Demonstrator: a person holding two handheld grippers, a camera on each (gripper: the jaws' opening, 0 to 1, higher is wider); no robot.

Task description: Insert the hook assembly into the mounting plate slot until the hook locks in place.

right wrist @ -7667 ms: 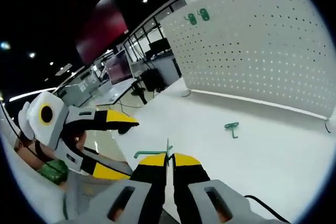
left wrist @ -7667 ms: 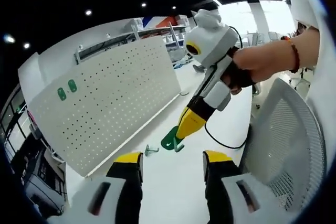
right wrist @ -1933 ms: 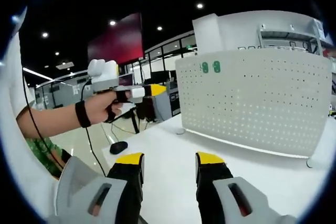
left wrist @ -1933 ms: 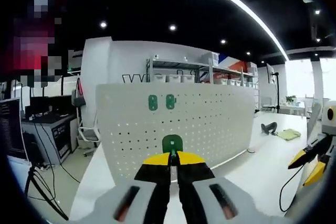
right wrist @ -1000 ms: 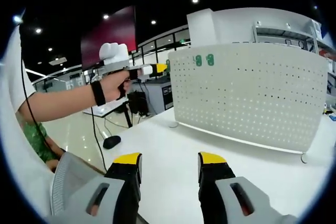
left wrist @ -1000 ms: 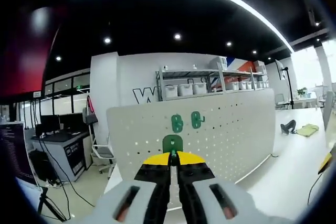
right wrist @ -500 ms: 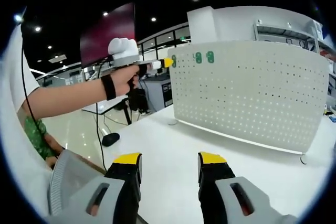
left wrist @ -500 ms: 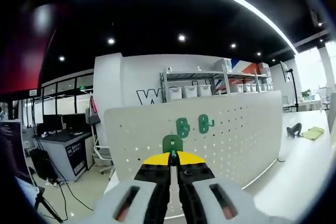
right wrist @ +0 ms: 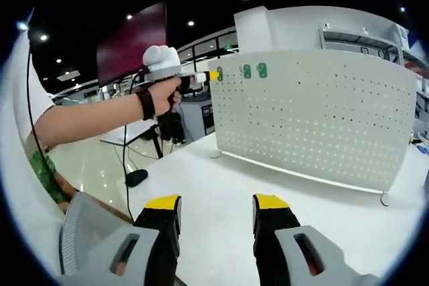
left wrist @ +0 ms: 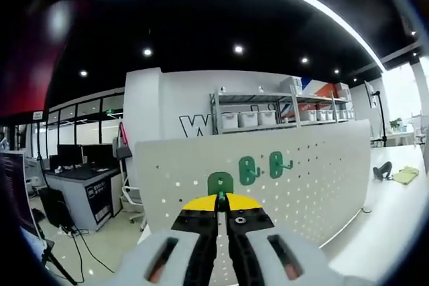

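The green hook [left wrist: 220,183] is sitting pinched in the left gripper [left wrist: 220,200], jaws closed tight on its lower part w/ the rounded green plate sticking up past the yellow tips. It's being held upright and face-on to the white pegboard [left wrist: 315,165], prob so the back tabs are lining up square w/ the holes before pushing in. Relative to the pegboard, the hook is hovering near the upper left corner, just left of and a bit below the 2 green hooks [left wrist: 261,167] already hanging there. Can't tell if it's touching the board yet or just in front of it.

In the right gripper view the left gripper [right wrist: 213,76] is reaching in at the pegboard's [right wrist: 322,112] top left edge, held by the person's hand [right wrist: 163,93], right beside those same 2 mounted hooks [right wrist: 254,71]. So I'm guessing the insert step is just starting, not locked.

The right gripper [right wrist: 216,209] is idling low over the white table [right wrist: 221,179] in front of the pegboard, jaws spread wide, holding nothing, likely hanging back so everything is staying in frame.

Containers: behind the pegboard, a metal shelf [left wrist: 281,108] is carrying a row of white bins [left wrist: 248,119]; too far to tell what's in them.
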